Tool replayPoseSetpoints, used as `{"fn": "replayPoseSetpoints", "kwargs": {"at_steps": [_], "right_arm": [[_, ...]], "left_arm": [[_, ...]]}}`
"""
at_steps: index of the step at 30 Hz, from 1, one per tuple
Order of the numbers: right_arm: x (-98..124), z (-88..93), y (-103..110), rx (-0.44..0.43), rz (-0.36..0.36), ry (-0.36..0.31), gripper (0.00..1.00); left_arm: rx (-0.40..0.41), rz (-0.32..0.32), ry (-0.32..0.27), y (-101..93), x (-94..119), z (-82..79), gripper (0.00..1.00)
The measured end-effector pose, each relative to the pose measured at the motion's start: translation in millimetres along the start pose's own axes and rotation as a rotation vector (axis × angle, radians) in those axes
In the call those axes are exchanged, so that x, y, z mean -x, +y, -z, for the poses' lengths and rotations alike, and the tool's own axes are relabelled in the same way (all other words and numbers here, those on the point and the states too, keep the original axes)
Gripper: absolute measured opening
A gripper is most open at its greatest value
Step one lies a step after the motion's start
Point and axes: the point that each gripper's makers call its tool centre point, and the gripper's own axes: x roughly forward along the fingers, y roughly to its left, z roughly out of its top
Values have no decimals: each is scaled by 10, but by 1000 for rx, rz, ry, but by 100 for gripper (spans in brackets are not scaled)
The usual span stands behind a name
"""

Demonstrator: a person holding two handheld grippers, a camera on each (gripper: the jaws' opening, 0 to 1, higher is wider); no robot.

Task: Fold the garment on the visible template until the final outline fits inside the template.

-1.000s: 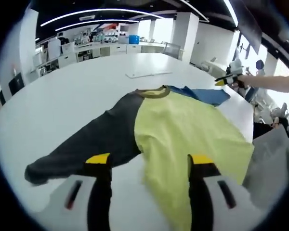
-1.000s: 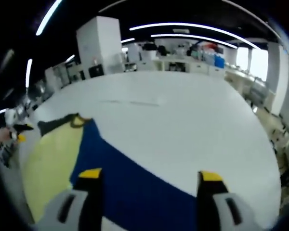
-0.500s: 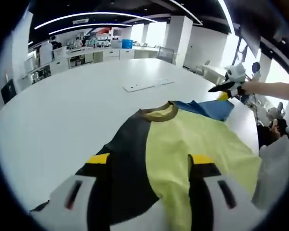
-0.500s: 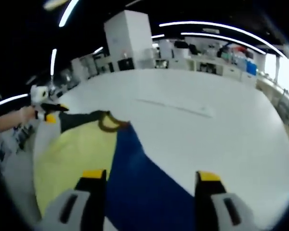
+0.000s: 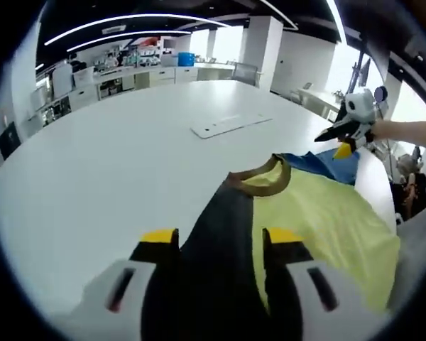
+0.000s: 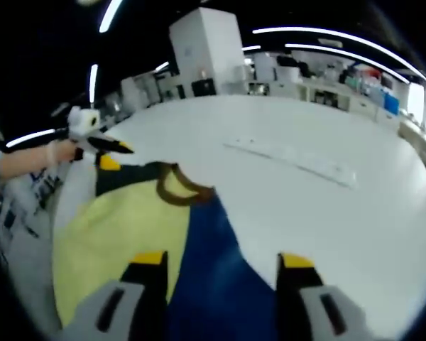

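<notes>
A garment lies flat on the white table (image 5: 113, 163). It has a yellow body (image 5: 326, 213), a brown collar (image 5: 266, 179), a dark grey sleeve (image 5: 220, 241) and a blue sleeve (image 6: 220, 277). My left gripper (image 5: 221, 238) is open, and the dark sleeve runs between its jaws. My right gripper (image 6: 221, 261) is open over the blue sleeve, with the yellow body (image 6: 121, 227) to its left. Each gripper also appears in the other's view, held by a hand. The right gripper (image 5: 346, 131) is above the blue sleeve's end (image 5: 326, 162), and the left gripper (image 6: 99, 145) is above the dark sleeve (image 6: 128, 176).
A flat white strip (image 5: 231, 125) lies on the table beyond the collar, seen as the strip (image 6: 298, 158) in the right gripper view. Desks, cabinets and white pillars stand far behind. A grey surface (image 5: 420, 238) lies past the table's near edge.
Both cameras have moved in closer over the sleeves, so the garment looks larger. The dark sleeve now fills the gap between the left jaws. Both pairs of jaws stand slightly narrower.
</notes>
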Motion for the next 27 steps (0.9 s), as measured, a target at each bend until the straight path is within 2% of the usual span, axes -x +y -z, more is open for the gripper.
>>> {"fn": "replayPoseSetpoints", "kwargs": {"at_steps": [4, 6, 10, 12, 15, 18, 22, 27], "right_arm": [[-131, -55, 34, 36, -6, 22, 53], [-213, -103, -24, 42, -10, 25, 51], [-326, -114, -23, 81, -5, 57, 42], [-368, -110, -13, 84, -6, 69, 38], [-403, -101, -37, 117, 16, 81, 33], [-419, -91, -37, 120, 10, 90, 24], [-461, -89, -115, 125, 15, 109, 21], [-451, -51, -130, 119, 13, 118, 11]], "left_arm": [[-25, -8, 13, -25, -109, -35, 40], [-34, -6, 20, -50, -147, -45, 37], [-41, -17, 44, 42, -253, -9, 33], [-39, -16, 49, 29, -284, 4, 29], [-39, -18, 60, 58, -344, 41, 26], [-35, -23, 68, 79, -393, 63, 25], [-37, -25, 77, 95, -400, 73, 22], [-49, -24, 98, 121, -443, 130, 18]]}}
